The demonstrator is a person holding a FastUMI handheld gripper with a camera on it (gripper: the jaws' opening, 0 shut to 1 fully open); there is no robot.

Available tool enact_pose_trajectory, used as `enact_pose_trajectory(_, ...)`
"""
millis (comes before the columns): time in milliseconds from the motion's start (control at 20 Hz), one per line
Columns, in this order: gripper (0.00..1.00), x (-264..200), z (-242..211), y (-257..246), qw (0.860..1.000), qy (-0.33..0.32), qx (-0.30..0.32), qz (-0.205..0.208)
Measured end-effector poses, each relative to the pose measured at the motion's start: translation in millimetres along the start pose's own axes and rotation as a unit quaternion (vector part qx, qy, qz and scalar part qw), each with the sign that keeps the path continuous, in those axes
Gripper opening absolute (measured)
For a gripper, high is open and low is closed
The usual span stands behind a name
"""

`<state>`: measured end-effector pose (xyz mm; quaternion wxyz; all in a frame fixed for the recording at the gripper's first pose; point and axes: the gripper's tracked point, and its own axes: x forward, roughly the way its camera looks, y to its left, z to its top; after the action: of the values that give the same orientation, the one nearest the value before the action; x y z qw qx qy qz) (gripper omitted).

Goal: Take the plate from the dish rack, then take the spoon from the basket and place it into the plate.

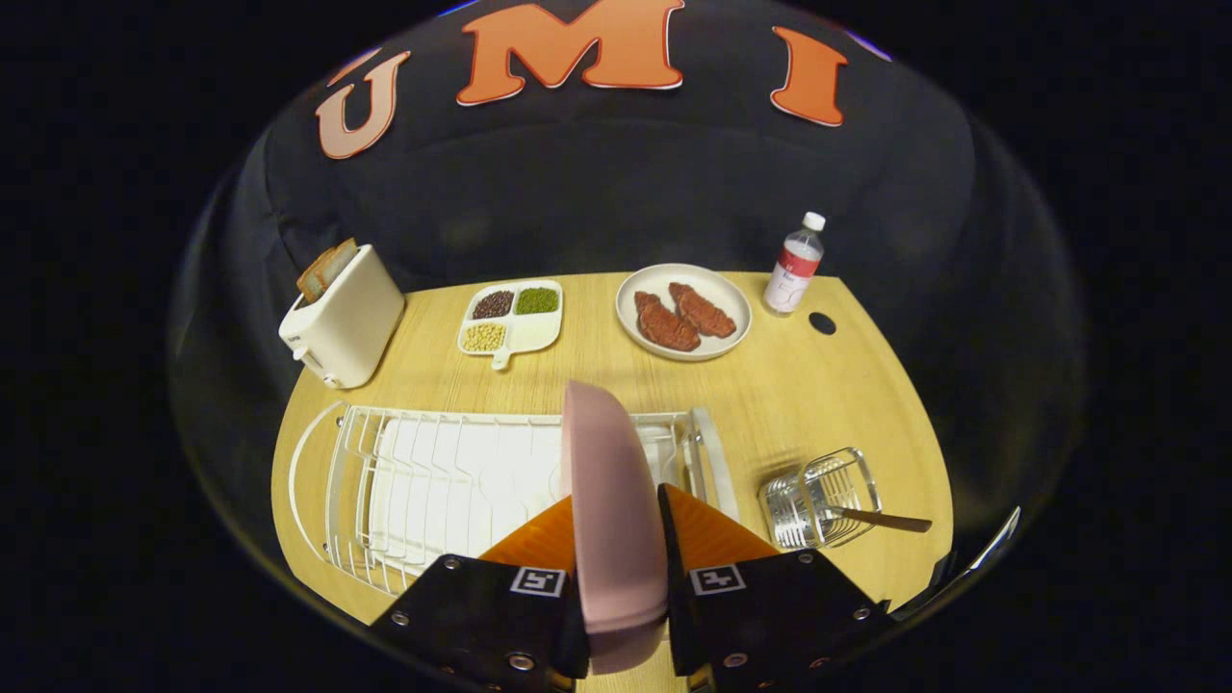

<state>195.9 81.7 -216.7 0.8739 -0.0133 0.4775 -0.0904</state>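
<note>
A staged kitchen corner inside a recording booth. Shown by a wooden tabletop (799, 385) backed by black cloth, set with a toaster (344, 313) holding bread, a divided dish of beans (510, 319), a plate of meat (683, 311), a water bottle (795, 264), a white dish rack (433, 481) and a wire cutlery basket (818, 499).

- One pink plate (611, 500), pinched edge-on between the fingers of the one gripper (616, 563).
- One dish rack (452, 481).
- One wire basket (820, 499), one spoon (881, 520).
- One toaster (344, 318).
- One bottle (795, 265).
- Two meat pieces (683, 318) on one white plate (727, 289).
- One divided tray (539, 332).
</note>
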Motion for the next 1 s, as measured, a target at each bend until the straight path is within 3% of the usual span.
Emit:
enact_pose_trajectory(300, 0.28, -42, 5, 1, 0.998, -0.045, -0.011, 0.034)
enact_pose_trajectory(450, 0.28, -73, -10, 1, 0.995, -0.063, -0.011, 0.072)
enact_pose_trajectory(800, 0.28, -111, -95, -26, 0.989, -0.050, -0.001, 0.141)
enact_pose_trajectory(1000, 0.28, -115, -136, -33, 0.986, -0.041, 0.002, 0.162)
